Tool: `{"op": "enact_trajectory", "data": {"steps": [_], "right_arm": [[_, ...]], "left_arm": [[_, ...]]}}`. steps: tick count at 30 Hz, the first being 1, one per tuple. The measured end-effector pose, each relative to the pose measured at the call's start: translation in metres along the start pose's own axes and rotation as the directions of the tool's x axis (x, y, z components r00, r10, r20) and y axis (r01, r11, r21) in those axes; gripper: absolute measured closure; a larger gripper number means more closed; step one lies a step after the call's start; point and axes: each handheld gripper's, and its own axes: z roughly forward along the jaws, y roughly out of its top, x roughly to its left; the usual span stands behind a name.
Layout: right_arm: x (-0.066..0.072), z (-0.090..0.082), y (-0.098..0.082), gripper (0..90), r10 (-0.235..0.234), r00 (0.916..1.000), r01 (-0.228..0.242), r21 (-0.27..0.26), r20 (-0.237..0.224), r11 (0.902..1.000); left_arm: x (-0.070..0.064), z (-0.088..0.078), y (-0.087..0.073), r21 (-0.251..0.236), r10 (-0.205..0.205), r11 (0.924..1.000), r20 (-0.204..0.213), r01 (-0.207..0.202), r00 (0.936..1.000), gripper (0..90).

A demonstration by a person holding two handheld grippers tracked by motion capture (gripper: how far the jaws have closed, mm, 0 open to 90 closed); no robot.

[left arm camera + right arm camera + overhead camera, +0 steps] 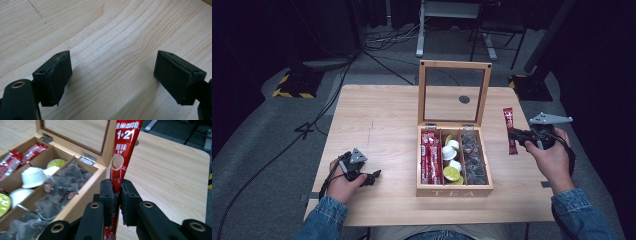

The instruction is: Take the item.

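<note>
The red coffee stick [510, 131] is pinched between the jaws of the right hand-held gripper [515, 135], just off the right side of the wooden tea box [454, 190] and above the counter [377, 125]. In the right gripper view the coffee stick [122, 162] stands upright between the two black pads, which press on its lower part from both sides; its printed top rises past the box's hinged lid [75, 135]. In the high view the stick lies lengthwise, away from the person, beside the box's right wall and not touching it.

The box sits open near the middle of the counter, its glass-paned lid [454, 92] standing upright at the back. It has three compartments: the left one holds more red sticks [430, 157], the middle one holds white and green capsules [451, 160], and the right one holds clear-wrapped tea bags [474, 157].

The left hand-held gripper [372, 177] rests low over the bare wood at the counter's near left, well apart from the box. In the left gripper view its jaws stand wide apart with only wood grain between them, and nothing is held.
</note>
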Motion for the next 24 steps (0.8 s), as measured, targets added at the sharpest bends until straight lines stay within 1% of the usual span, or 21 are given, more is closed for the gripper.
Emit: {"op": "enact_trajectory", "data": {"steps": [4,7,13,15,22,24], "right_arm": [[-0.01,0.006,-0.01,81.2,0.001,0.9999,-0.001,0.007,0.015,1.0],[-0.017,0.012,-0.018,81.2,0.013,0.9997,-0.014,0.012,0.021,0.9998],[-0.029,0.023,-0.032,81.2,0.024,0.9991,-0.025,0.031,0.036,0.9992],[-0.032,0.027,-0.036,81.2,0.038,0.9986,-0.04,0.039,0.038,0.9985],[-0.04,0.041,-0.053,81.2,0.066,0.9969,-0.069,0.086,0.044,0.9939],[-0.042,0.044,-0.056,81.2,0.066,0.9967,-0.07,0.099,0.047,0.9926]], "left_arm": [[0.0,0.0,0.0,0.001,0.0,1.0,0.0,0.0,1.0,15.3],[0.0,0.0,0.0,0.002,0.002,1.0,0.001,-0.002,1.0,15.2],[0.002,0.0,0.001,0.002,0.007,1.0,0.004,-0.007,1.0,15.1],[0.002,0.0,0.001,0.002,0.008,1.0,0.003,-0.008,1.0,15.1],[0.002,0.0,0.001,0.002,0.006,1.0,0.006,-0.006,1.0,15.1],[0.002,0.0,0.001,0.002,0.007,1.0,0.004,-0.007,1.0,15.1]]}}
